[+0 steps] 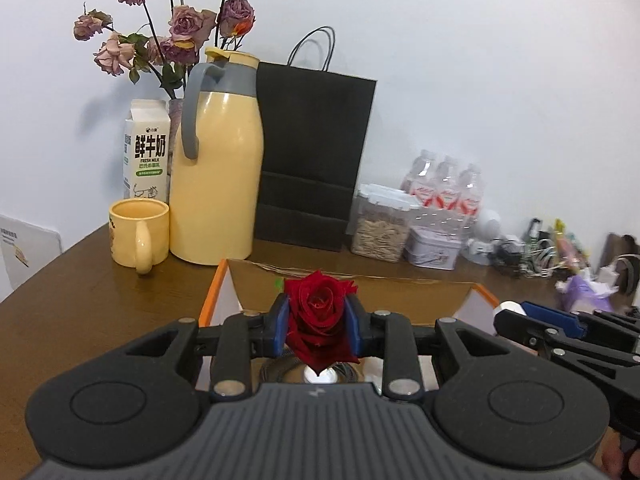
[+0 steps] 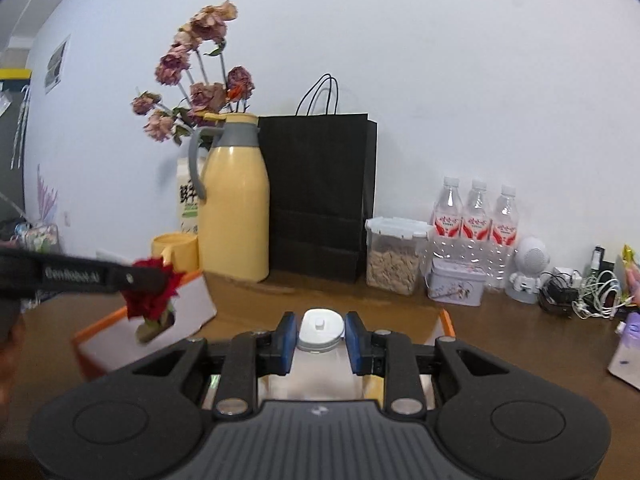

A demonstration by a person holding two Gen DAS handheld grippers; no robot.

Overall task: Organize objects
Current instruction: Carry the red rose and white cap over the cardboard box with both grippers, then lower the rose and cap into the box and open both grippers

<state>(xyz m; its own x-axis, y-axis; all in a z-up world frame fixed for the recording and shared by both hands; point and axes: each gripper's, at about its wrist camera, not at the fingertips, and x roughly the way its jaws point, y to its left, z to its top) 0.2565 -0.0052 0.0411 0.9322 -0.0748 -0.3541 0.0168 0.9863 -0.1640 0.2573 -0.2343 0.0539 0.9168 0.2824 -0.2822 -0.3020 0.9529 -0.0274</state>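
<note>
Left gripper (image 1: 320,322) jaws pinch a red rose (image 1: 320,312) above the orange-edged box (image 1: 212,296) on the counter (image 1: 100,300), while right gripper (image 2: 320,340) jaws clamp a white-capped bottle (image 2: 320,330) held over that box's far end.

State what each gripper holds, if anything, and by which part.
The left gripper clamps a red rose by the sides of its bloom. The right gripper grips a white-capped bottle at its cap and neck.

Red rose (image 1: 320,312) w/ open bloom, pinched upright. White-capped clear bottle (image 2: 320,330) upright, also gripped; both above orange-edged box (image 1: 216,292).
</note>
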